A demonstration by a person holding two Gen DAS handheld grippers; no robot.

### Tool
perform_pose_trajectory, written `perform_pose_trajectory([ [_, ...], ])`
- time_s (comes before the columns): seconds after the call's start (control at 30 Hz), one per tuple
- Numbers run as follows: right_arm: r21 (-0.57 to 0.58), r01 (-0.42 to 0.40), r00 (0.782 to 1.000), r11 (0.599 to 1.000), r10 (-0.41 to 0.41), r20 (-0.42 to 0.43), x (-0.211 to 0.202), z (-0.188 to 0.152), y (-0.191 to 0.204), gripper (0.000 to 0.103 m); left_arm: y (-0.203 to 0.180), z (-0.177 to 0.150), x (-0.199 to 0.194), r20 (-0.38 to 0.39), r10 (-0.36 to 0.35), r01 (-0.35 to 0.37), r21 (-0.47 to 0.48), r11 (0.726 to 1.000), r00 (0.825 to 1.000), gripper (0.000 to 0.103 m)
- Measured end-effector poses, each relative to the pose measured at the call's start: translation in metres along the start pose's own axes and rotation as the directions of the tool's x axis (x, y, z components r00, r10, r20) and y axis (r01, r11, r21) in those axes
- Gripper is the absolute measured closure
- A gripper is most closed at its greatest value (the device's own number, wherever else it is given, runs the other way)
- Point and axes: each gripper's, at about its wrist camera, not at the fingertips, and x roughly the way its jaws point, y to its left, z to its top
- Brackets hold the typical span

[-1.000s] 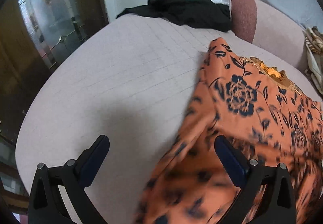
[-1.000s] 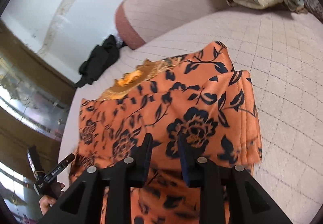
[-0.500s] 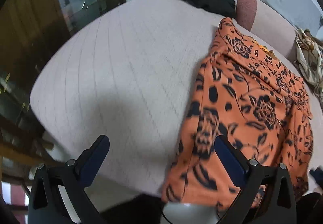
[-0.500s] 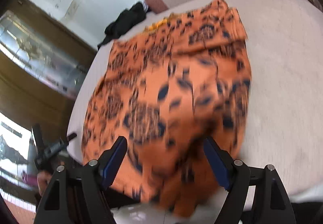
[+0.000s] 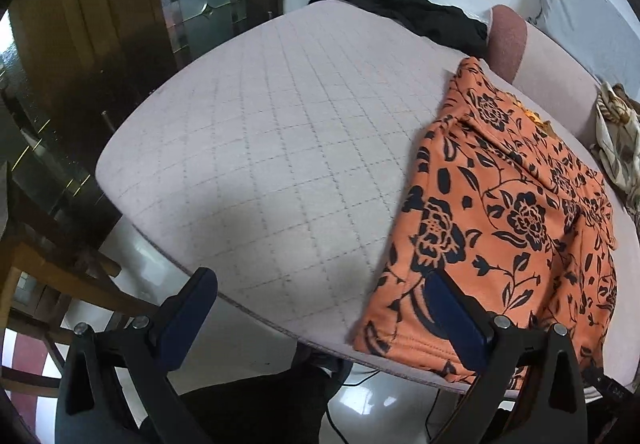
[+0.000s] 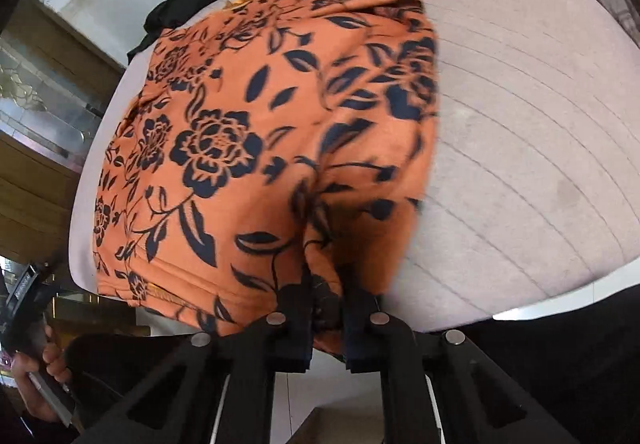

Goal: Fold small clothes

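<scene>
An orange garment with a dark floral print (image 5: 516, 211) lies on the pink quilted cushion (image 5: 280, 147), its near hem hanging over the front edge. In the right wrist view the garment (image 6: 248, 147) fills the middle. My right gripper (image 6: 328, 308) is shut on the garment's near hem at the cushion's front edge. My left gripper (image 5: 320, 308) is open and empty, held off the front edge, its right finger (image 5: 452, 312) over the garment's near left corner.
A black garment (image 5: 416, 15) lies at the cushion's far end beside a reddish bolster (image 5: 508, 39). A beige patterned cloth (image 5: 616, 139) lies at the far right. A wooden cabinet with glass (image 5: 120, 23) stands left. The white floor (image 5: 248, 344) shows below.
My right gripper opened half a second ago and has now shut on the garment's near hem. My left gripper has drawn back past the cushion's front edge, still open.
</scene>
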Motion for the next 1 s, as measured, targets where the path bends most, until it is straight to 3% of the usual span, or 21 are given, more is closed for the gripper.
perform_pose_trajectory([
  [0.2, 0.057, 0.129, 0.990, 0.990, -0.132, 0.047, -0.036, -0.014, -0.065, 0.093, -0.004, 0.000, 0.002, -0.011, -0.006, 0.007, 0.007, 1.000, 1.000, 0.000],
  [0.37, 0.231, 0.126, 0.989, 0.965, -0.140, 0.047, -0.056, -0.012, -0.123, 0.093, -0.012, 0.000, 0.003, -0.026, -0.023, 0.023, 0.022, 0.999, 0.999, 0.000],
  [0.47, 0.230, 0.169, 0.982, 0.958, -0.185, 0.050, -0.063, -0.008, -0.130, 0.093, -0.013, -0.001, 0.006, -0.053, -0.032, 0.034, 0.028, 0.999, 0.998, 0.000],
  [0.53, 0.279, 0.061, 0.995, 0.958, -0.081, 0.060, -0.068, -0.007, -0.140, 0.090, -0.011, -0.001, 0.008, -0.065, -0.041, 0.042, 0.012, 0.999, 0.997, 0.000],
  [0.57, 0.314, -0.035, 0.997, 0.949, 0.012, 0.076, -0.071, -0.007, -0.146, 0.090, -0.010, -0.001, 0.010, -0.071, -0.054, 0.054, 0.002, 0.999, 0.996, 0.000],
  [0.63, 0.329, -0.109, 0.991, 0.938, 0.076, 0.112, -0.078, -0.006, -0.149, 0.090, -0.010, -0.003, 0.015, -0.104, -0.102, 0.101, -0.018, 0.995, 0.989, 0.000],
  [0.67, 0.318, -0.121, 0.988, 0.940, 0.083, 0.132, -0.082, -0.005, -0.148, 0.086, -0.012, -0.004, 0.020, -0.133, -0.126, 0.124, -0.021, 0.992, 0.983, 0.000],
  [0.73, 0.292, -0.141, 0.983, 0.946, 0.099, 0.153, -0.083, -0.003, -0.138, 0.069, -0.018, -0.008, 0.030, -0.196, -0.147, 0.146, -0.019, 0.989, 0.969, 0.000],
  [0.77, 0.282, -0.173, 0.978, 0.944, 0.131, 0.161, -0.084, -0.003, -0.135, 0.041, -0.021, -0.009, 0.034, -0.212, -0.144, 0.144, -0.016, 0.989, 0.967, 0.000],
  [0.8, 0.284, -0.202, 0.972, 0.937, 0.156, 0.176, -0.084, -0.004, -0.134, 0.021, -0.023, -0.012, 0.038, -0.222, -0.134, 0.135, -0.012, 0.991, 0.966, 0.000],
  [0.87, 0.291, -0.233, 0.961, 0.928, 0.174, 0.213, -0.083, -0.004, -0.129, 0.021, -0.026, -0.015, 0.046, -0.253, -0.124, 0.126, -0.011, 0.992, 0.959, 0.000],
  [0.93, 0.274, -0.238, 0.962, 0.932, 0.187, 0.198, -0.076, -0.002, -0.123, 0.021, -0.030, -0.022, 0.052, -0.283, -0.191, 0.190, -0.030, 0.981, 0.940, 0.002],
  [0.97, 0.274, -0.235, 0.963, 0.933, 0.186, 0.194, -0.074, -0.002, -0.122, 0.021, -0.031, -0.023, 0.053, -0.286, -0.225, 0.223, -0.038, 0.974, 0.931, 0.005],
  [1.0, 0.276, -0.232, 0.964, 0.933, 0.183, 0.192, -0.072, -0.001, -0.121, 0.021, -0.033, -0.025, 0.056, -0.294, -0.238, 0.236, -0.043, 0.971, 0.926, 0.019],
])
